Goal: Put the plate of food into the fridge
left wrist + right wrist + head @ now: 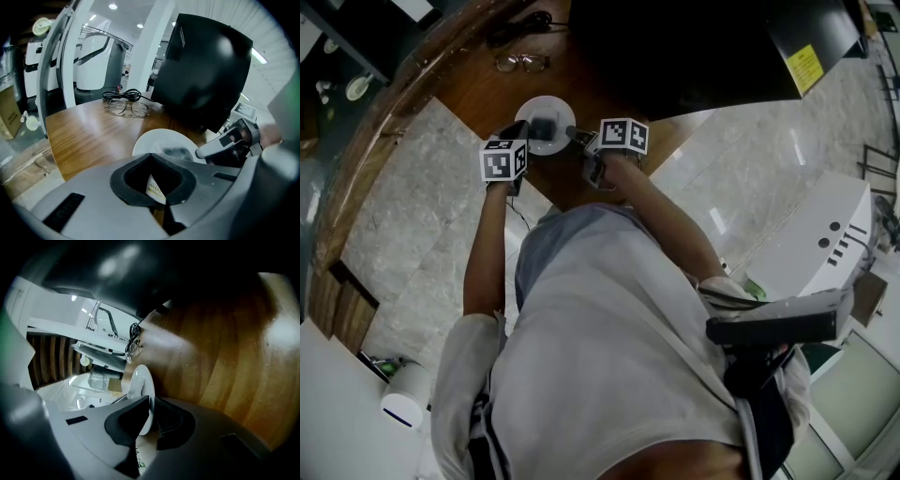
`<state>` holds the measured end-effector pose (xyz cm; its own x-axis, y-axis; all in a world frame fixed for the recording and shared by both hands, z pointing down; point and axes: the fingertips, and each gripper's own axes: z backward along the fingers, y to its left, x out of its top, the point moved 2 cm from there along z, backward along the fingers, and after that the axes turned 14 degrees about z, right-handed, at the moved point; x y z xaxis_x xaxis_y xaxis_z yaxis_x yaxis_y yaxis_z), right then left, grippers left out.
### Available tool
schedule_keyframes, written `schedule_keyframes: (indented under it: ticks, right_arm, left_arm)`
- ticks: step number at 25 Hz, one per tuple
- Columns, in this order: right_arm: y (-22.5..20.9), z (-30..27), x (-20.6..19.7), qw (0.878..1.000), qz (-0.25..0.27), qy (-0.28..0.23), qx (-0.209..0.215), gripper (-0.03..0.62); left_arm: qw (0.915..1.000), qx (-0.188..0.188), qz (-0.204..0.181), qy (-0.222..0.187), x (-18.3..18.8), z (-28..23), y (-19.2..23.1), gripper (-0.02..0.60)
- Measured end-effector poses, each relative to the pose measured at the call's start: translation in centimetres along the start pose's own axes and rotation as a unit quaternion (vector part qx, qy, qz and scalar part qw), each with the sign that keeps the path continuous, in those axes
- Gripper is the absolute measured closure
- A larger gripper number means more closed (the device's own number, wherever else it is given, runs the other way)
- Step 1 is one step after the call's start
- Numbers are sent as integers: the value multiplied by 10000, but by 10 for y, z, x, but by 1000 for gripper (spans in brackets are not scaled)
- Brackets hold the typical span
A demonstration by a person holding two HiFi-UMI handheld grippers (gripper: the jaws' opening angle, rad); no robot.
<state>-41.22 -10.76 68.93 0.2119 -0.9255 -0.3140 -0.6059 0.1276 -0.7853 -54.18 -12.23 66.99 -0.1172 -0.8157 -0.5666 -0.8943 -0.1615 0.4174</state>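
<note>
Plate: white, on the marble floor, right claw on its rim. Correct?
No: the plate sits on the wooden table, as the right gripper view shows. The rest holds: it is white, with the right claw on its rim.
</note>
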Motion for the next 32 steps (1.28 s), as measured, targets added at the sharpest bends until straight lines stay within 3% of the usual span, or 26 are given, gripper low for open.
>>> schedule_keyframes:
  ticks: [11, 24, 32]
  right_arm:
    - [-2, -1, 1, 10000, -28, 41, -17, 548]
    - [2, 1, -5, 9912, -669, -576, 982, 570]
    - [1, 15, -20, 9878, -606, -734, 1236, 572]
  left_arm:
    - [9999, 65, 69, -45, 0, 0, 0, 563]
    - [9996, 23, 253, 84, 4, -9, 9, 563]
    - [9999, 3, 114, 112, -12, -5, 0, 563]
